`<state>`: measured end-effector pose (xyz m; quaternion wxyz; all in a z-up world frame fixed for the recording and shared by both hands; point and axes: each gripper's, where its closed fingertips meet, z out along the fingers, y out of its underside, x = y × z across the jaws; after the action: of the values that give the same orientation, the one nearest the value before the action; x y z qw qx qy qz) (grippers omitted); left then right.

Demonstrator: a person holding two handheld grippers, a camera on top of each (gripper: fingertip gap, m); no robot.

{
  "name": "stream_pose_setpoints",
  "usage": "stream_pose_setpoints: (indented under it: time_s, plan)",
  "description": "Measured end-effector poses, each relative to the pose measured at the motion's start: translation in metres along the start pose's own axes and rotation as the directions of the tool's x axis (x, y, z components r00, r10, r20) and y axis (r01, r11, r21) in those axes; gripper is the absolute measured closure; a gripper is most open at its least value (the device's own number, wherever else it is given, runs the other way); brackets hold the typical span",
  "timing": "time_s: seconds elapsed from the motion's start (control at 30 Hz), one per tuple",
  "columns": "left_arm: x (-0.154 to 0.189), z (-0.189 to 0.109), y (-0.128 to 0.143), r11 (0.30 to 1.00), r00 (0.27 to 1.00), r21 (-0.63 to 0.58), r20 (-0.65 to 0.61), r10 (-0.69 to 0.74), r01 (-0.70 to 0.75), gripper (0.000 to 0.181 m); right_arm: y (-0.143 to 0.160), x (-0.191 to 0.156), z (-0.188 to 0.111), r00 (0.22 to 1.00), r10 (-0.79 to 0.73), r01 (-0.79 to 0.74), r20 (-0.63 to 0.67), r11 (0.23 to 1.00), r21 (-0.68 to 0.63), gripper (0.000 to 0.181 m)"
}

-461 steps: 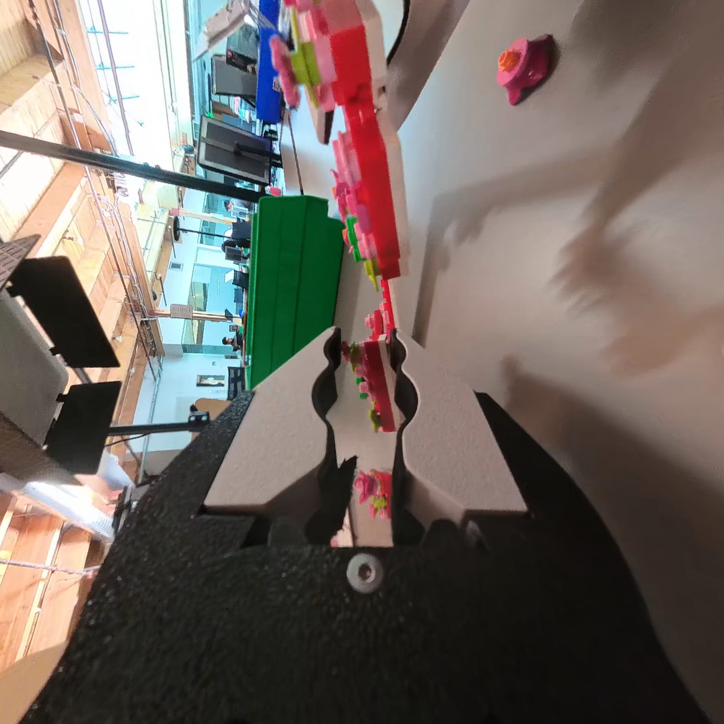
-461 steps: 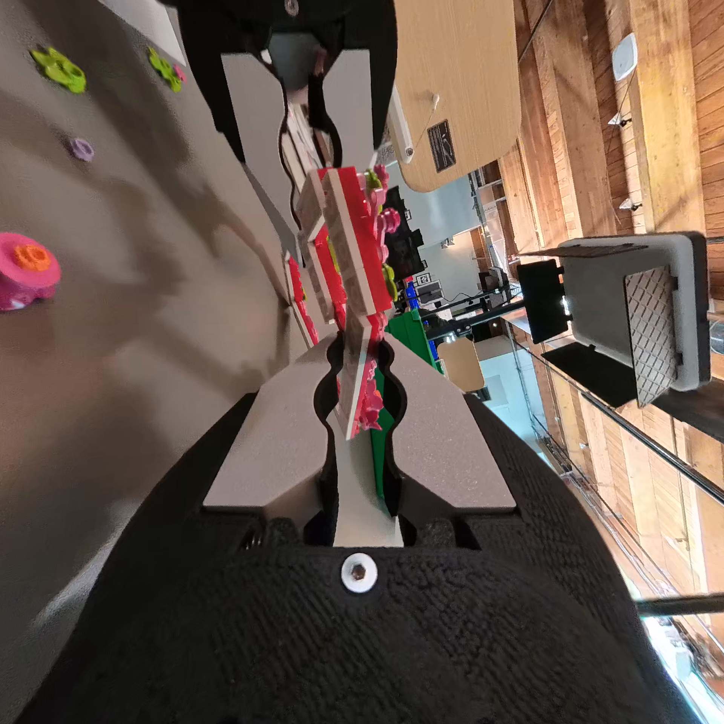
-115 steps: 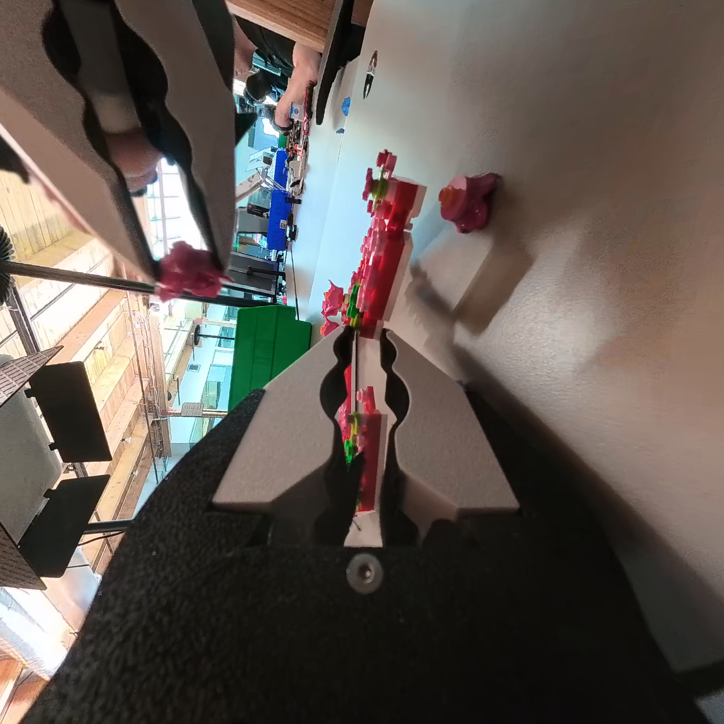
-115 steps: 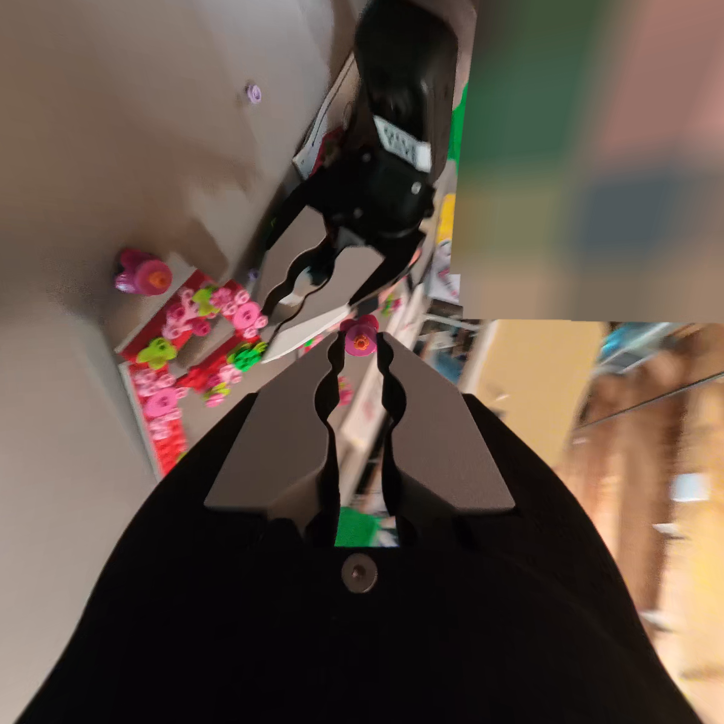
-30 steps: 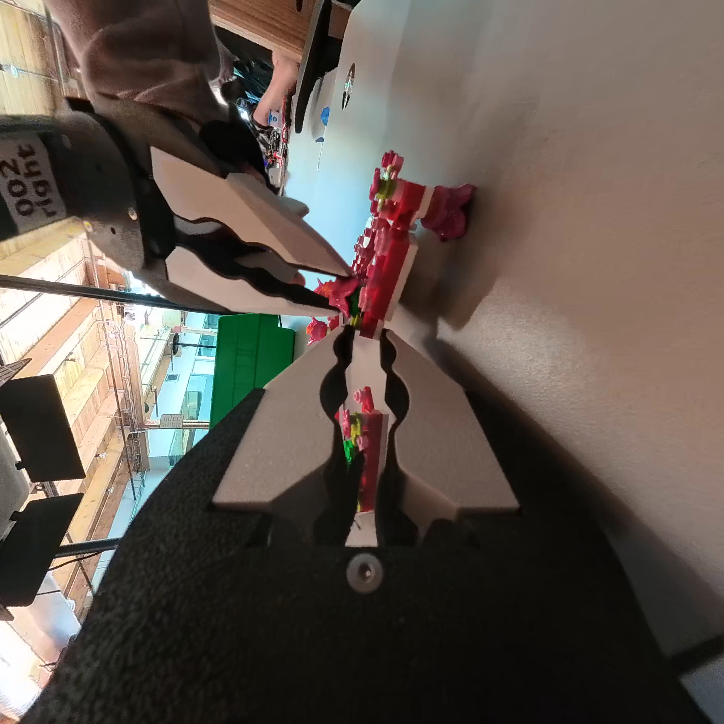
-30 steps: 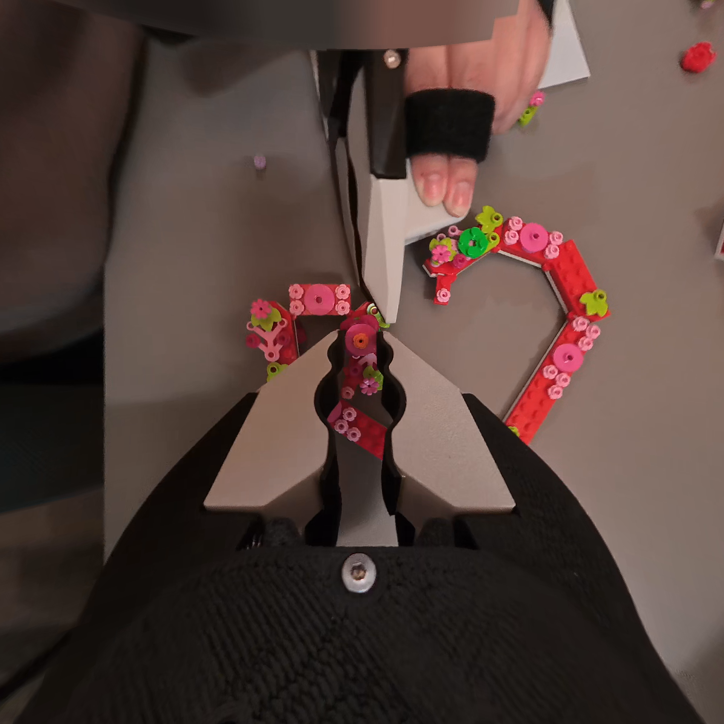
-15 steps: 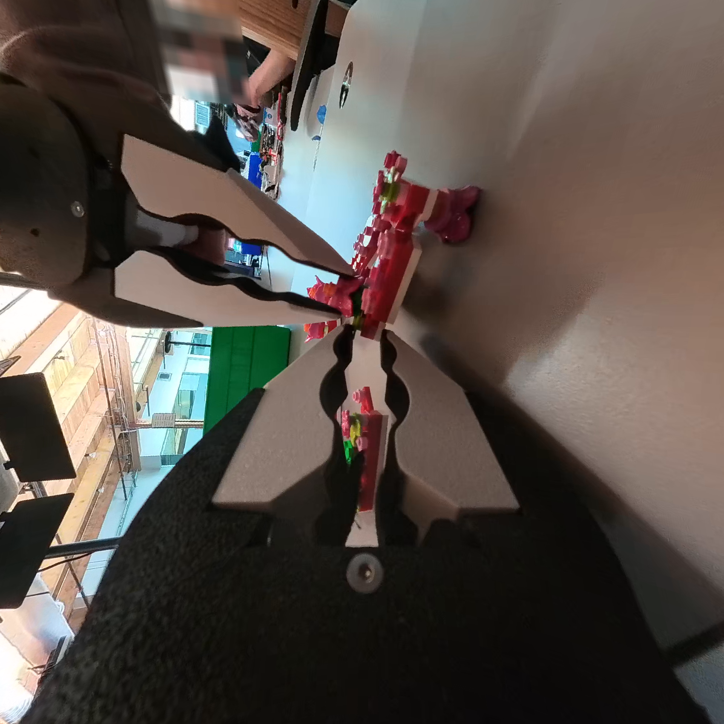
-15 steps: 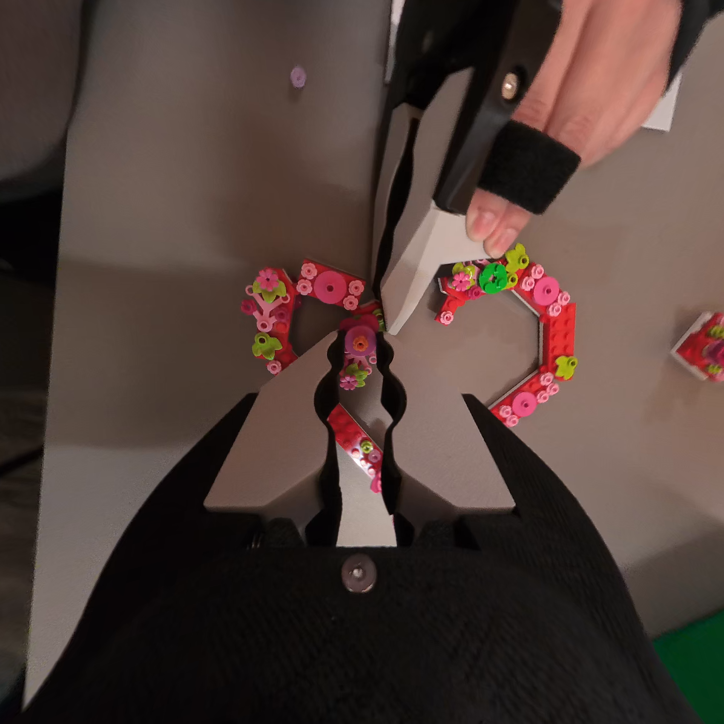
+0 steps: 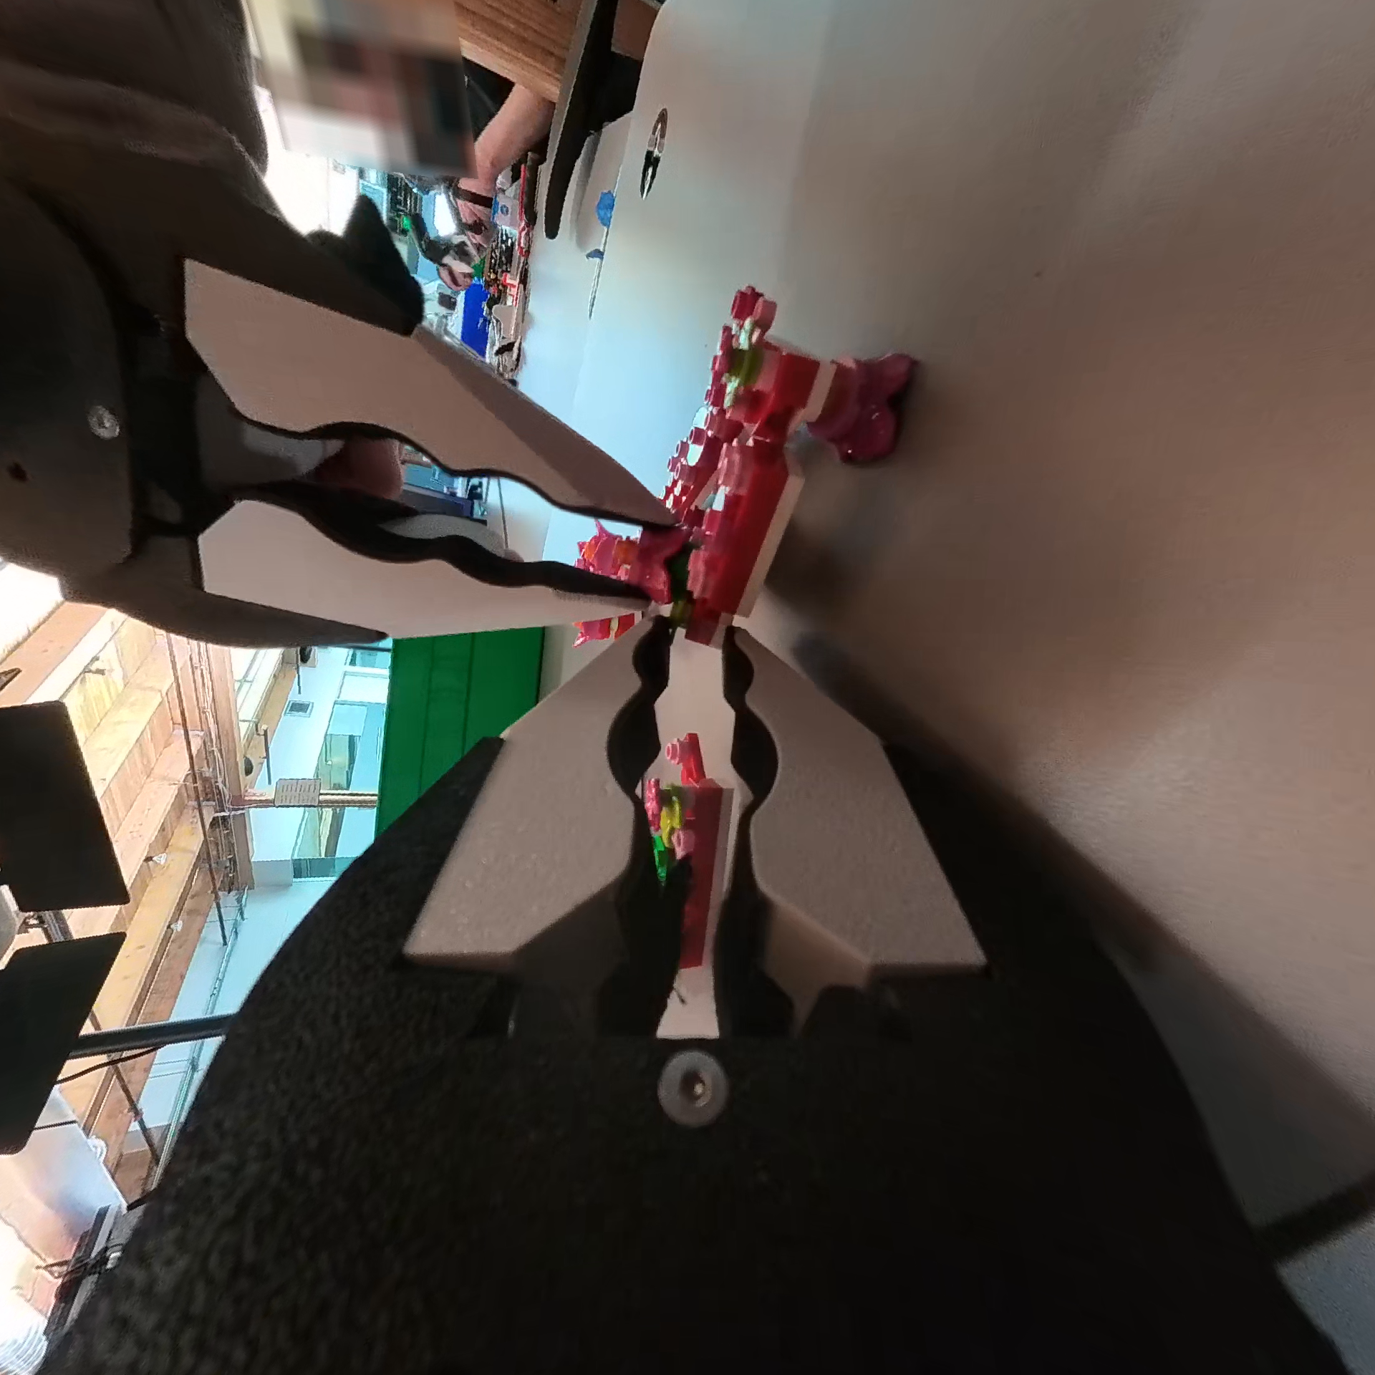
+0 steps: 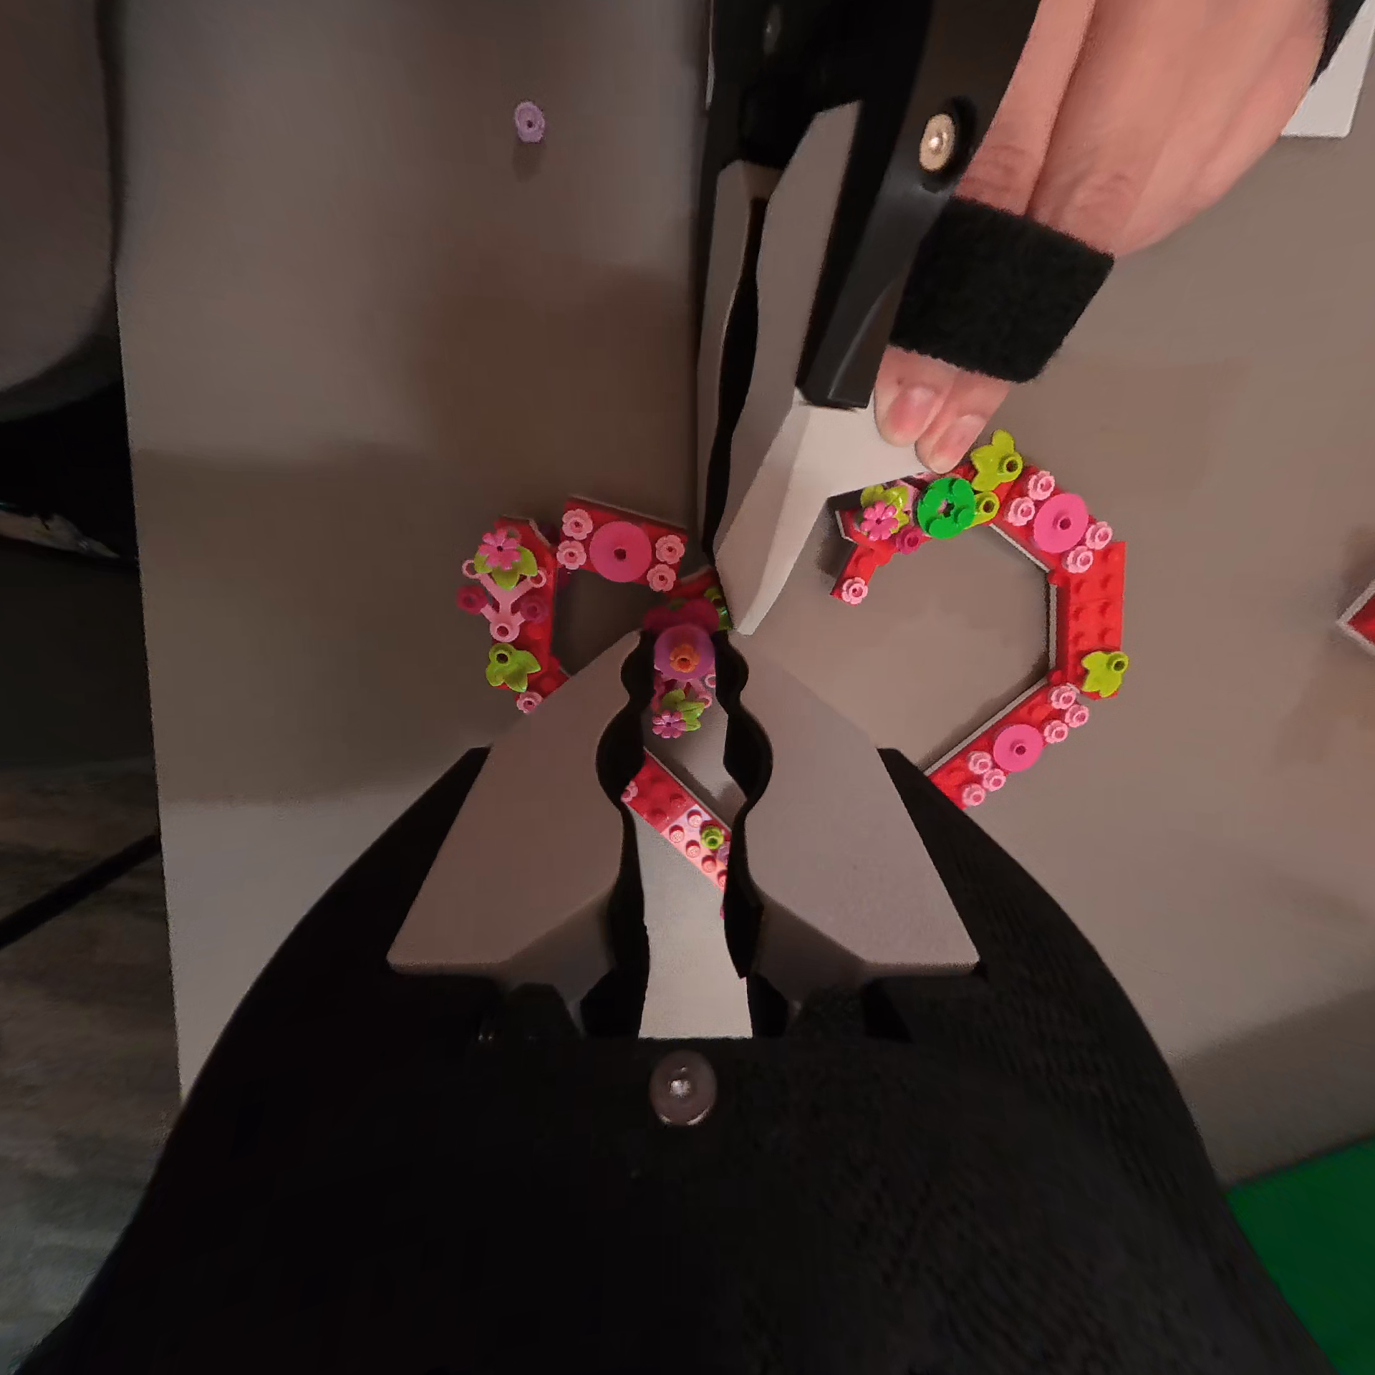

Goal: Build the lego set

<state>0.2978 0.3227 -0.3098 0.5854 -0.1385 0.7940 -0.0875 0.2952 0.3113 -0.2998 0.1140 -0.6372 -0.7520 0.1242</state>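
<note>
A red lego frame lies in two halves on the grey table: a left section [image 10: 617, 554] and a right section [image 10: 1071, 595], both dotted with pink and green flower pieces. My right gripper [image 10: 681, 646] is shut on a pink flower with an orange centre [image 10: 681, 655] and holds it down against the left section. It shows from the side in the left wrist view [image 9: 658, 554]. My left gripper [image 9: 688, 632] is shut on the edge of the left section [image 9: 733, 536]. It comes in from above in the right wrist view [image 10: 733, 610].
A second pink flower [image 9: 863, 417] lies on the table behind the frame. A lilac stud [image 10: 528, 121] lies farther back, and another red piece [image 10: 1361, 617] sits at the right edge. A green baseplate [image 10: 1302, 1265] is at the near right. The table's left edge is close. The tips of both grippers are at nearly the same place.
My right gripper brought the pink flower down from the air onto the left section. In the last second it has kept it there. My left gripper has kept its hold.
</note>
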Motion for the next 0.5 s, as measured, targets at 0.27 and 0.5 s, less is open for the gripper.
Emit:
stream_pose_setpoints:
  time_s: [0.27,0.5]
  plan:
    - [0.0,-0.0003,-0.0007,1.0,1.0,0.0,0.004,0.012,-0.012,0.17,0.0008,-0.0007,0.0011,0.978,-0.208,0.207,0.0,0.975,-0.086,0.167]
    - [0.0001,-0.0005,-0.0008,1.0,1.0,0.001,0.003,0.011,-0.011,0.17,0.0003,-0.0011,0.0017,0.97,-0.242,0.241,0.002,0.964,-0.11,0.167]
